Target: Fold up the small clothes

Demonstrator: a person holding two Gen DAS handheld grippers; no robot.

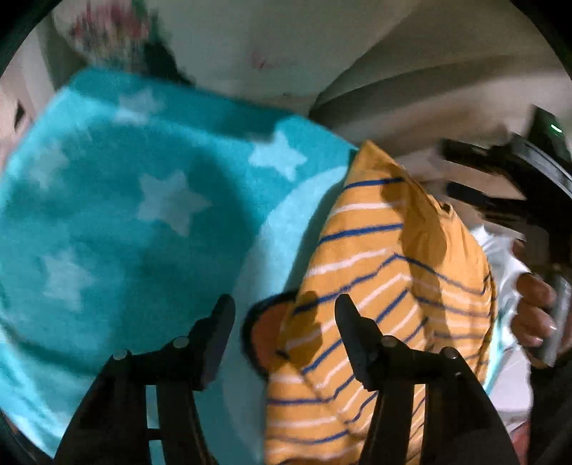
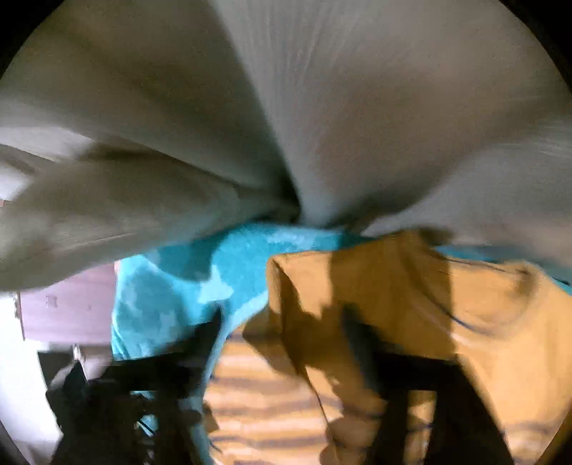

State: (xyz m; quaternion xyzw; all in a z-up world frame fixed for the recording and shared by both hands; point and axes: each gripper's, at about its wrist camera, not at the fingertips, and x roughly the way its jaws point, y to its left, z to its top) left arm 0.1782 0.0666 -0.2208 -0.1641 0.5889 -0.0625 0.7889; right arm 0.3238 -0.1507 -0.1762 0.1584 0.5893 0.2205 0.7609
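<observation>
A small orange shirt with blue and white stripes lies partly folded on a turquoise rug with pale stars. My left gripper is open just above the shirt's near left edge, one finger over the rug, one over the shirt. In the right wrist view the shirt fills the lower right, its plain orange part folded over the stripes. My right gripper is open over it, and the view is blurred. The right hand holding its gripper shows at the shirt's far side.
The person's legs in pale trousers crouch at the rug's edge and fill the upper view. A white garment lies under the shirt's right side. A floral cloth lies beyond the rug.
</observation>
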